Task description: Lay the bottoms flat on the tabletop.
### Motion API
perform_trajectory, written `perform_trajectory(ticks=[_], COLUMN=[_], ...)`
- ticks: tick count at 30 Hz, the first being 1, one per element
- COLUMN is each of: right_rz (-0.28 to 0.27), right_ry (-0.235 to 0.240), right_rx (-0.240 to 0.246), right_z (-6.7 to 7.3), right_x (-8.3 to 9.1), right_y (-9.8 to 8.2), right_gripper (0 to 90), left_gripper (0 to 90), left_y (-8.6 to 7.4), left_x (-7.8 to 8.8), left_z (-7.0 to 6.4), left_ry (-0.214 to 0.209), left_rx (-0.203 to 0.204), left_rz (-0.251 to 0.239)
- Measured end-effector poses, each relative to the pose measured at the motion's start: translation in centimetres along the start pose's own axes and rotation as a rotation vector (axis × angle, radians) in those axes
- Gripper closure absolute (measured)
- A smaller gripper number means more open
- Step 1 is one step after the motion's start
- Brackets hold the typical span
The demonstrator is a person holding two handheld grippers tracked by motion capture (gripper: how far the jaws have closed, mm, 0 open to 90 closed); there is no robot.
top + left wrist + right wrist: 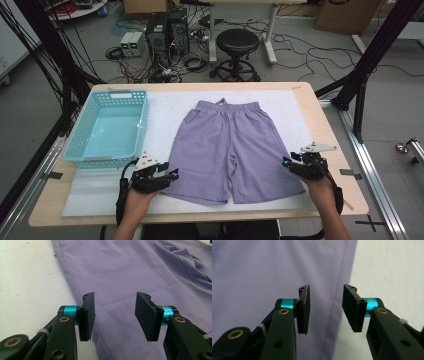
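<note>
A pair of lilac shorts [230, 147] lies flat on the white mat, waistband away from me, legs toward the near edge. My left gripper [172, 175] hovers at the outer hem of the left leg, jaws apart over the lilac cloth [130, 277] with nothing pressed between the pads. At the outer edge of the right leg is my right gripper [287, 162]. Its jaws stand apart over the side seam [342, 285], where cloth meets mat, and the pads grip nothing.
A light blue plastic basket [111, 127] stands empty at the left of the wooden table [330, 145]. The white mat [165, 107] covers most of the tabletop. Beyond the far edge are a black stool [236, 42], computer boxes and cables on the floor.
</note>
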State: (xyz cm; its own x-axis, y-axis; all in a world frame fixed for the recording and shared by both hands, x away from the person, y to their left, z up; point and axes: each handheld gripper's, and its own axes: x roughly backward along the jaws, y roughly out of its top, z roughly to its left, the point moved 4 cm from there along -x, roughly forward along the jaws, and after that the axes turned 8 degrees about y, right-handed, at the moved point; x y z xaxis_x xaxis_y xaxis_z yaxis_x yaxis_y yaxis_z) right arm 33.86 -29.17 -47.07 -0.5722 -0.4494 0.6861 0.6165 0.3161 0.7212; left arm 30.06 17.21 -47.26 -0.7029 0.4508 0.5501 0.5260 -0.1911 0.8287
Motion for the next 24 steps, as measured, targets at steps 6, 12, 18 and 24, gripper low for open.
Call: perform_trajectory(ticks=[6, 12, 18, 24], right_rz=[0.076, 0.002, -0.099, -0.167], right_ry=[-0.060, -0.104, -0.036, 0.105], right_rx=[0.062, -0.027, 0.002, 0.079], right_z=[0.0, -0.1, 2.2, 6.4], right_x=[0.6, 1.5, 2.7, 1.5], right_y=[-1.9, -2.6, -1.7, 0.5], right_gripper=[89.8, 71.3, 65.8, 63.0], left_gripper=[50.1, 50.1, 49.1, 47.3], left_y=[-0.9, -2.1, -2.3, -2.1], left_x=[1.6, 2.8, 3.3, 3.0], left_z=[0.7, 0.3, -0.3, 0.2], left_ry=[0.010, 0.020, 0.028, 0.045], left_rx=[0.052, 0.060, 0.029, 0.024], left_rz=[-0.019, -0.018, -0.021, -0.013])
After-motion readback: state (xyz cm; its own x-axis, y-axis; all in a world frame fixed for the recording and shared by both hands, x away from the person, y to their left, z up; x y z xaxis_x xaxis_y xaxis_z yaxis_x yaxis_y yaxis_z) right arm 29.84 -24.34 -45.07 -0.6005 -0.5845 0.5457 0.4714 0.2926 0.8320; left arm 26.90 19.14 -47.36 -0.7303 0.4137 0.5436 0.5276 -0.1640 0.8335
